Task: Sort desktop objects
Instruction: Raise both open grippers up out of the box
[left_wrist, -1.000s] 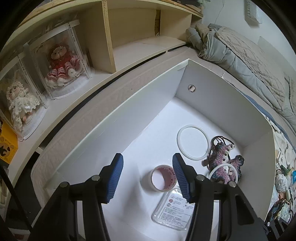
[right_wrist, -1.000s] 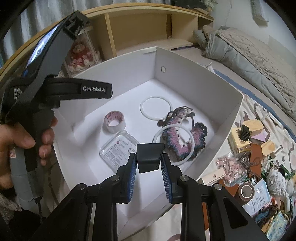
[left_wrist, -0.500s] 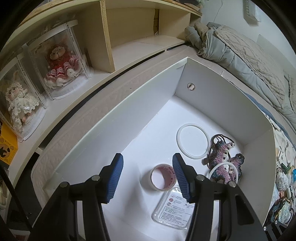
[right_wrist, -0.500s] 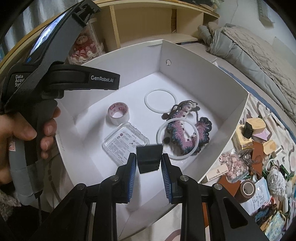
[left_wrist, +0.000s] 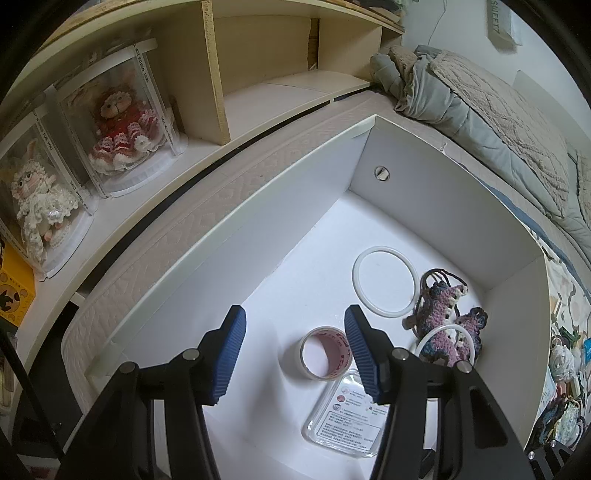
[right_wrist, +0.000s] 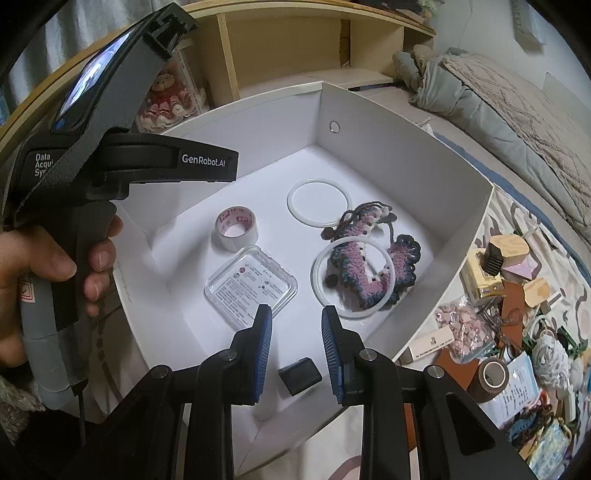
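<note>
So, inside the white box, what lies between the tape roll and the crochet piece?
Nothing but bare white floor of the box. The right wrist view shows the tape roll and the crochet piece apart with that strip between them.

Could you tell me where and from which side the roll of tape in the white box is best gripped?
Grip the tape roll across its wall, one finger inside the open core and one outside, coming from above. It lies flat with the hole facing up. I would take the side away from the clear plastic case, which lies close against it, so the fingers probably have room.
</note>
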